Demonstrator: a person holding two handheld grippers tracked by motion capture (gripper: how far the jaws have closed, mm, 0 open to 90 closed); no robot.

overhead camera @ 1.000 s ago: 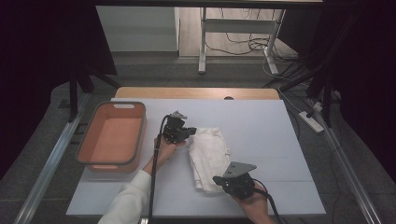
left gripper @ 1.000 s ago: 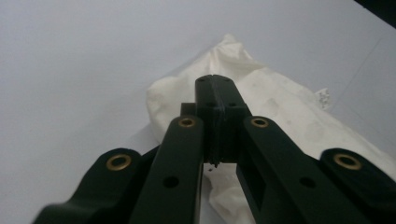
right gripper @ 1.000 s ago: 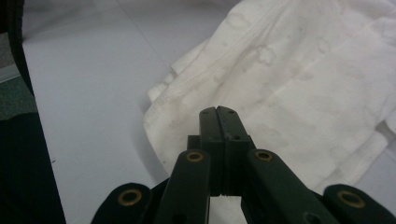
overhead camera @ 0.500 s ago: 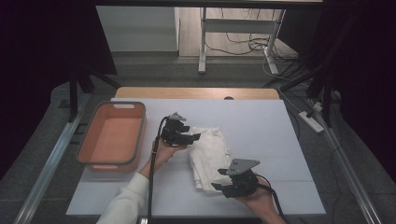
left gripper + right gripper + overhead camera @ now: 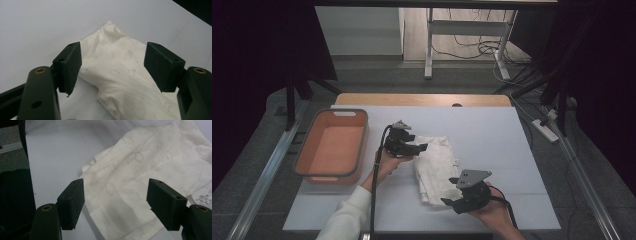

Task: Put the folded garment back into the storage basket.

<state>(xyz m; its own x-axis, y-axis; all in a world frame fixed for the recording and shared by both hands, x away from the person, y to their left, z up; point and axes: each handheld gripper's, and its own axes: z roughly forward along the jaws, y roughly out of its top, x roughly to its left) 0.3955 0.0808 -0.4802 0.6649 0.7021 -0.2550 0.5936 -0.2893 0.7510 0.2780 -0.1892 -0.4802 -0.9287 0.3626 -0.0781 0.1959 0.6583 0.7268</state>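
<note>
High view: a folded cream-white cloth garment (image 5: 436, 167) with a faint embossed flower pattern is seen lying flat near the middle of a white matte table top (image 5: 512, 150), somewhat toward the near edge. The fabric is soft and slightly wrinkled, with stitched hems along its borders. A black two-jaw left gripper (image 5: 416, 147) is held at the cloth's far left corner, and a black two-jaw right gripper (image 5: 453, 202) is held at its near right corner. A shallow rectangular orange plastic tub with a grey rim (image 5: 332, 145) is placed along the left edge of the table top, well apart from the cloth.

From the left gripper view, the block-shaped black pads (image 5: 68, 66) are seen spread wide over a bunched, pointed corner of the garment (image 5: 117, 65); the fabric is not pressed by them. The jaws have just been opening, with cloth lying below the gap.

From the right gripper view, the jaws are likewise parted over a hemmed edge of the garment (image 5: 150, 170), and they have just been opening; nothing is clamped. A small white printed label (image 5: 201, 198) is seen sewn near the right-hand pad.
</note>
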